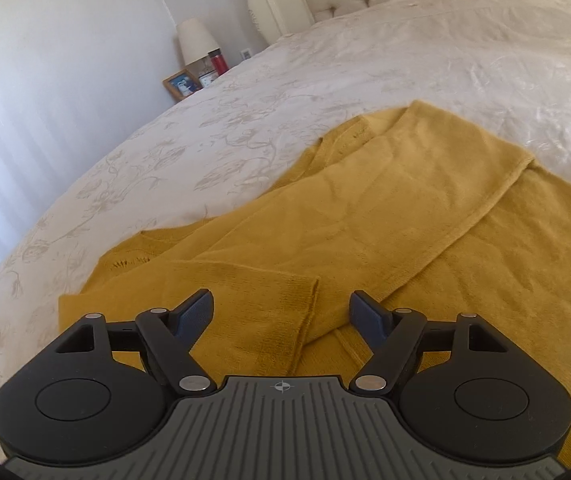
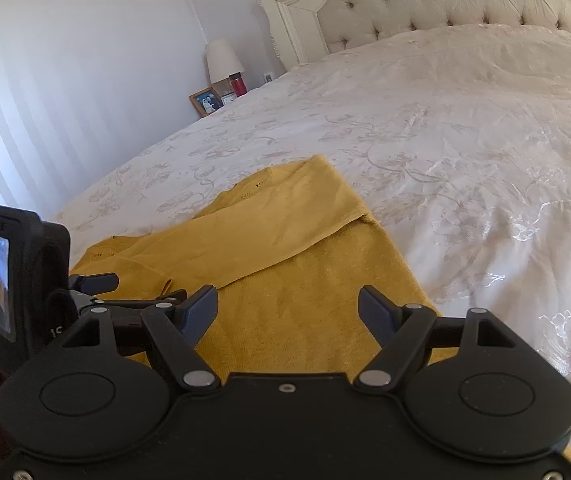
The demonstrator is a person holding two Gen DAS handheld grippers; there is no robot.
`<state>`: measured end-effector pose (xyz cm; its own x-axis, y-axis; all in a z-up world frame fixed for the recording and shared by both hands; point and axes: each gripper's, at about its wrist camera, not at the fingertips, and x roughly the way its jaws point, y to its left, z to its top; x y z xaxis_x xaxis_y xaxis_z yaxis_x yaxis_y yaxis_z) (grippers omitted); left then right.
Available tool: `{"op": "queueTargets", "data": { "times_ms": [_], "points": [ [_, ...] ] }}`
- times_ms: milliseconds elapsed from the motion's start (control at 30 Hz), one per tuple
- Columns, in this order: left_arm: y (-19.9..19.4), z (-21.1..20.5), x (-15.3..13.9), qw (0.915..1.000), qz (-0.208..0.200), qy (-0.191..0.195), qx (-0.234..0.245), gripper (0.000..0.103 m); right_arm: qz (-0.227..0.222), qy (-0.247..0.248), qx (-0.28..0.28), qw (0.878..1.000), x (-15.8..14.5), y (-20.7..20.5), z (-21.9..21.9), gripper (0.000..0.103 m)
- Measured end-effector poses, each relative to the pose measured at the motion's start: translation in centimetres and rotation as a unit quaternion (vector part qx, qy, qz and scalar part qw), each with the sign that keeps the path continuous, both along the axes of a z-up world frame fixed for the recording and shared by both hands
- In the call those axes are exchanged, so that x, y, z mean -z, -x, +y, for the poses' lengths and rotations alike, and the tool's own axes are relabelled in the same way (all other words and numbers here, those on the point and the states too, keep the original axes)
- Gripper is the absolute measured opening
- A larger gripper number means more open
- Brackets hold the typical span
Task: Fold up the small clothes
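On the bed [image 1: 405, 60], a mustard sweater [image 1: 365, 220] lies partly folded, one sleeve across the body. Left claw [image 1: 281, 312] and right claw [image 2: 288, 308]: jaws apart, empty, above the near hem. Next: grip hem and fold away.

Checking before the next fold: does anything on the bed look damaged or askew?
Nothing looks damaged. The mustard sweater lies partly folded, one sleeve crossing it at a slant, on the bedspread. Both grippers are open and hold nothing.
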<state>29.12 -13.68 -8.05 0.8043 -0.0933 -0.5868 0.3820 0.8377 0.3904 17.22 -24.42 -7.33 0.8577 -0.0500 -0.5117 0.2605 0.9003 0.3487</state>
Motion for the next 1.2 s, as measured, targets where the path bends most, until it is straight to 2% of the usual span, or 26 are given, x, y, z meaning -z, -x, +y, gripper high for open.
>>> {"op": "queueTargets", "data": {
  "times_ms": [167,367,433,567,633,667,700,833,900,1033,1200],
  "points": [
    [-0.8,1.5,-0.4,0.9984,0.012,0.04,-0.039,0.071,-0.001,-0.002,0.001,1.0,0.0,0.0,0.0,0.079],
    [-1.7,3.6,-0.6,0.9944,0.013,0.048,-0.094,0.066,0.002,0.0,-0.007,1.0,0.0,-0.1,0.2,0.079],
    [-1.7,4.1,-0.8,0.9939,0.021,0.058,-0.092,0.066,0.003,0.0,-0.008,1.0,0.0,-0.1,0.3,0.079],
    [-1.8,4.1,-0.8,0.9949,0.02,0.047,-0.086,0.066,0.003,-0.001,-0.009,1.0,0.0,-0.2,0.3,0.079],
    [-2.2,4.4,-1.0,0.9948,0.019,0.048,-0.088,0.048,0.003,-0.001,-0.009,1.0,0.0,-0.1,0.3,0.079],
    [-2.5,4.7,-1.1,0.9942,0.022,0.052,-0.091,0.024,0.004,-0.001,-0.009,1.0,0.0,-0.1,0.3,0.079],
    [-3.0,5.1,-1.2,0.993,0.029,0.06,-0.098,0.013,0.004,-0.003,-0.008,1.0,0.1,-0.2,0.3,0.079],
    [-4.7,8.6,-1.9,0.9809,0.053,0.137,-0.127,0.012,0.007,-0.012,-0.012,1.0,0.2,-0.3,0.1,0.079],
    [-5.1,10.0,-2.0,0.9778,0.058,0.151,-0.133,0.011,0.009,-0.016,-0.013,1.0,0.3,-0.4,0.1,0.079],
    [-5.3,11.9,-2.2,0.9767,0.068,0.169,-0.114,0.01,0.014,-0.015,-0.019,1.0,0.5,-0.6,0.3,0.079],
    [-6.0,14.3,-2.3,0.9666,0.079,0.205,-0.132,0.011,0.02,-0.016,-0.024,0.999,0.7,-0.8,0.4,0.079]
  ]
}}
